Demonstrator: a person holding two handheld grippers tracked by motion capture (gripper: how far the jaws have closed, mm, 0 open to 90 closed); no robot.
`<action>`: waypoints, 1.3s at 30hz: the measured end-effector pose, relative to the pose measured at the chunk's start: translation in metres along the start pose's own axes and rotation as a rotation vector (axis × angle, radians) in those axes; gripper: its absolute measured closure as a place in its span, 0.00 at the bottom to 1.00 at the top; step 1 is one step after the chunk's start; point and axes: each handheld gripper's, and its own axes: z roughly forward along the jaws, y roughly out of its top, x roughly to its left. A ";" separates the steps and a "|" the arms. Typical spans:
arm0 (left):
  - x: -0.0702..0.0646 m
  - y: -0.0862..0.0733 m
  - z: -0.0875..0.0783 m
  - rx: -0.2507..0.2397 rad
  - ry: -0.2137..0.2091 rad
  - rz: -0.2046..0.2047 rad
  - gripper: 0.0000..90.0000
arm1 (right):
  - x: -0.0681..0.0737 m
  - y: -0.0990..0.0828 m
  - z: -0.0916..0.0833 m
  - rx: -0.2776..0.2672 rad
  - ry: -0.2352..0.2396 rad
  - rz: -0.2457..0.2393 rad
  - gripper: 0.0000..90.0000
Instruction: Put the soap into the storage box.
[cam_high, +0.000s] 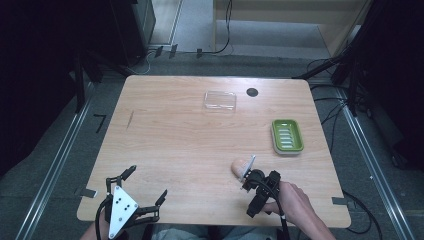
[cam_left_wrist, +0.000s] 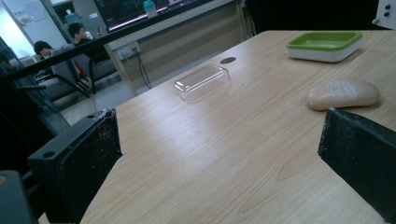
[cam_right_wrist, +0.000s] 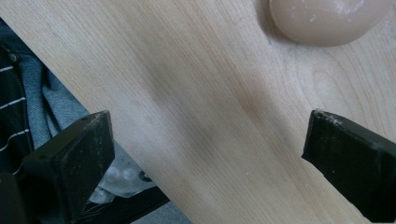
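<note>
Currently the right gripper (cam_high: 248, 175) hovers low over the table (cam_high: 175, 150) with its jaws spread wide and nothing between them; the bar of soap (cam_right_wrist: 327, 21) lies on the bare wood just ahead of the jaw tips, near the table's front right. The left gripper (cam_high: 145, 185) rests at the front left corner, jaws likewise wide apart and empty, well apart from the soap.

Risk 1: the soap is rounded and probably slick. A grip that closes off-centre, or near one end, is likely to squeeze it out sideways.

Risk 2: a jaw tip that meets the soap before closing may push it across the wood, possibly toward the near edge.

Risk 3: the green soap dish (cam_high: 287, 136) stands well behind the soap. A weak hold may drop the bar during transfer. The clear lid (cam_high: 220, 100) lies farther back, out of the path.
</note>
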 end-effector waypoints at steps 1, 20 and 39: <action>0.000 0.000 0.000 -0.001 0.000 0.002 0.00 | -0.001 0.000 0.000 -0.002 0.001 0.004 0.03; 0.000 0.000 0.002 0.000 -0.007 0.001 0.00 | -0.008 0.005 -0.008 -0.020 -0.011 0.023 0.04; -0.001 0.000 0.002 -0.001 -0.009 0.000 0.00 | -0.023 0.025 -0.016 -0.038 -0.031 0.037 0.02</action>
